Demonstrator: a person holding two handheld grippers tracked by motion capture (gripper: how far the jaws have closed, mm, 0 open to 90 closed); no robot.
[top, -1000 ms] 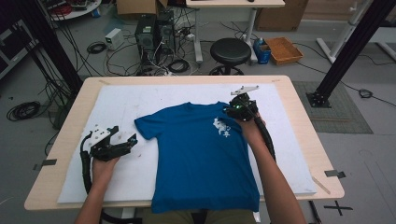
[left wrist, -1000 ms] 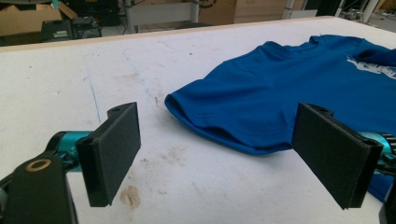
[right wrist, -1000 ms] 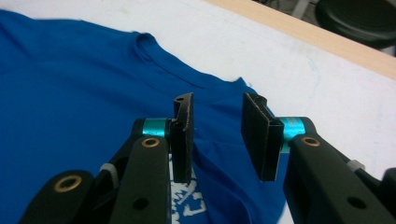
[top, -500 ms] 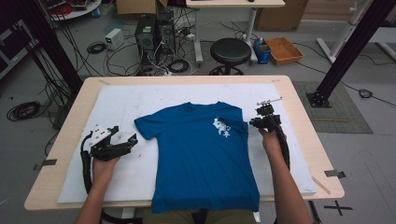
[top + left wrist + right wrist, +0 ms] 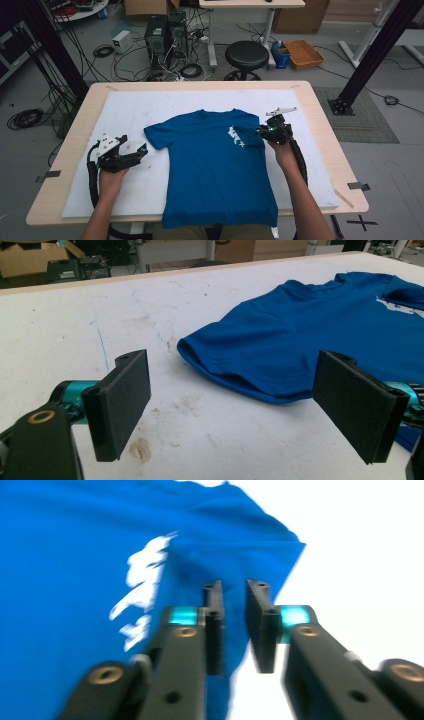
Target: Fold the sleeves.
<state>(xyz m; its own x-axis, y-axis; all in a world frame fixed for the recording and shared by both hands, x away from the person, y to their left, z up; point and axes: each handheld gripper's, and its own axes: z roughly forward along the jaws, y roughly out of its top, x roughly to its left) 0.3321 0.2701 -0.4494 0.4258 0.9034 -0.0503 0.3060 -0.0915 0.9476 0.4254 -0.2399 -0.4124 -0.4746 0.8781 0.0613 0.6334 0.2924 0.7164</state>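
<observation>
Standing on a grey floor (image 5: 210,55) strewn with cables, the wooden desk (image 5: 325,130) carries a white mat (image 5: 150,107) that covers most of its top and shows faint brown stains in the left hand-held gripper view. Behind the desk sit a black round stool (image 5: 246,54), a dark computer tower (image 5: 156,34) and an orange tray (image 5: 303,53); black frame posts rise at both far corners.

A blue T-shirt (image 5: 212,160) with a white chest print (image 5: 235,136) lies face up in the middle of the mat, its collar toward the far edge and its hem hanging over the near edge. Its sleeve (image 5: 252,134) on the right side is folded inward over the chest, next to the print.

The right hand-held gripper (image 5: 266,132) is at that folded sleeve; its jaws have just been opening and now stand a narrow gap apart above the sleeve's edge, with nothing pinched between them in the blurred right hand-held gripper view.

The left hand-held gripper (image 5: 137,151) rests on the mat just beside the shirt's other sleeve (image 5: 235,365), jaws wide apart and pointing at it without touching.
</observation>
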